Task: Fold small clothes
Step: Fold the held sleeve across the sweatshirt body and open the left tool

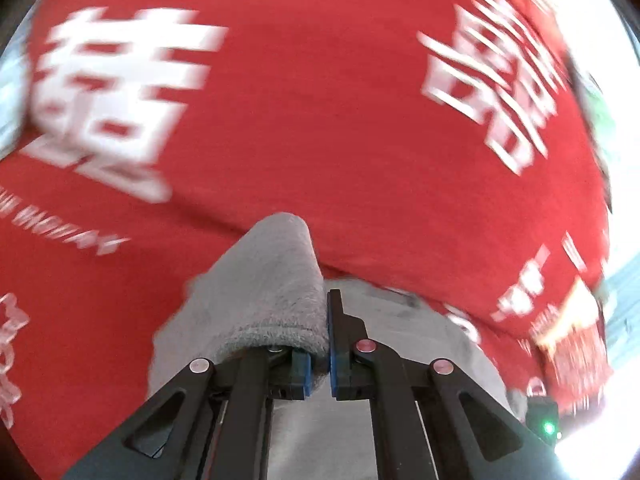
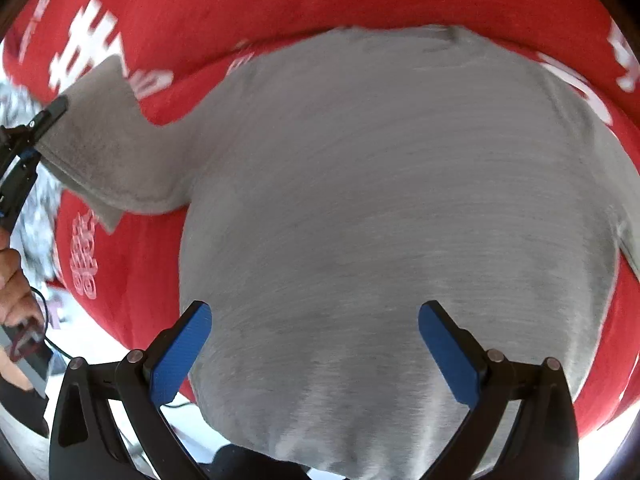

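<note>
Left gripper (image 1: pixel 319 340) clamped on grey sleeve (image 1: pixel 276 280), bottom centre, over red printed cloth (image 1: pixel 304 112).

Left gripper (image 1: pixel 319 344): black angular linkage arms, blue finger pads, silver and pinkish round pivot screws, green LED at right. Right gripper (image 2: pixel 315 350): same black frame, blue pads (image 2: pixel 182 354), silver screws. Bare-skinned hand (image 2: pixel 12 280), thin black cable.
</note>
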The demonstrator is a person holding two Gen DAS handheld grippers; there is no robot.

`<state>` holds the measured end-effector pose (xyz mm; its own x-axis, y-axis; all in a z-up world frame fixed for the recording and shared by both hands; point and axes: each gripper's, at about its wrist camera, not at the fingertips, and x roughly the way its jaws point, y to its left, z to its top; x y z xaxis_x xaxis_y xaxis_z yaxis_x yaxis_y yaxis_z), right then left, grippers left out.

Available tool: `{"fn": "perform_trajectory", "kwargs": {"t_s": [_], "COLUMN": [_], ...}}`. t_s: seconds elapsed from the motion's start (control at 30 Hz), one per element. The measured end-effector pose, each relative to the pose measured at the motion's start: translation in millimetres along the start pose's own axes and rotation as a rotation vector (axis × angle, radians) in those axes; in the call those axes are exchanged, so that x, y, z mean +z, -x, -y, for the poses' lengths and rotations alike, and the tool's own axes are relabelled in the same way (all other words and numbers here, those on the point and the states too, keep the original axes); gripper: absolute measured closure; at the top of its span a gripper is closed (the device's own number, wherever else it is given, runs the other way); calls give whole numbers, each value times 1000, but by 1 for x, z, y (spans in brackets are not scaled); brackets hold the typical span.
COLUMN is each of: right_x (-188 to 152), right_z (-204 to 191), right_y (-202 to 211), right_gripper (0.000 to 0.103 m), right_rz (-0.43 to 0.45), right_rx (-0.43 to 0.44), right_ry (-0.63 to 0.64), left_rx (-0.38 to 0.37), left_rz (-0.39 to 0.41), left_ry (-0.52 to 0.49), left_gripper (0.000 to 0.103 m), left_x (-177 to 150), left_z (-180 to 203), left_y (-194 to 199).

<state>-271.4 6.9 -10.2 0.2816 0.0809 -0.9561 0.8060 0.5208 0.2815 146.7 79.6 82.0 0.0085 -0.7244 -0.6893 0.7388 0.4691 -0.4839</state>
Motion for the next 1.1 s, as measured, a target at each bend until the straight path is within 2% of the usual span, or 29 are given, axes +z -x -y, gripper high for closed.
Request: {"fn": "perform_trajectory", "kwargs": {"t_s": [0.07, 0.17, 0.23, 0.37, 0.43, 0.5, 0.53, 0.6, 0.67, 0.77, 0.87, 0.93, 1.0, 1.07, 1.1], "right_x": [0, -1, -6, -16, -22, -24, -24, -21, -15, 11, 33, 50, 64, 69, 68], "right_z": [24, 68, 101, 147, 168, 180, 182, 178, 169, 134, 93, 49, 7, -25, -43], "right_y": [9, 20, 25, 24, 21, 21, 22, 25, 27, 32, 34, 27, 11, -9, -24], "right_gripper": [0, 0, 0, 0, 0, 0, 0, 0, 0, 0, 0, 0, 0, 0, 0], "right_rz": [28, 56, 65, 53, 40, 33, 33, 39, 52, 101, 154, 177, 187, 177, 174], "right_rx": [3, -9, -22, -42, -48, -53, -56, -64, -70, -94, -92, -102, -161, -230, -300], "right_ry": [-64, -179, -251, -343, -385, -404, -405, -390, -358, -217, -51, 104, 269, 410, 509], "left_rx": [-47, -64, -39, 38, 76, 112, 131, 150, 157, 204, 330, 419, 525, 564, 597], "left_rz": [-45, -120, -202, -360, -444, -465, -456, -431, -433, -404, -349, -336, -370, -383, -385], "left_ry": [-60, -139, -194, -250, -266, -281, -288, -314, -329, -317, -265, -219, -158, -138, -142], "left_gripper": [96, 96, 96, 96, 85, 37, 31, 29, 29, 29, 29, 29, 29, 29, 29], "left_x": [-4, -20, -38, -77, -97, -112, -116, -118, -116, -103, -91, -86, -87, -94, -99], "left_z": [43, 95, 122, 140, 139, 132, 130, 130, 127, 111, 76, 49, 15, -2, -11], "left_y": [-28, -69, -105, -156, -176, -176, -172, -157, -136, -104, -72, -64, -64, -63, -65]}}
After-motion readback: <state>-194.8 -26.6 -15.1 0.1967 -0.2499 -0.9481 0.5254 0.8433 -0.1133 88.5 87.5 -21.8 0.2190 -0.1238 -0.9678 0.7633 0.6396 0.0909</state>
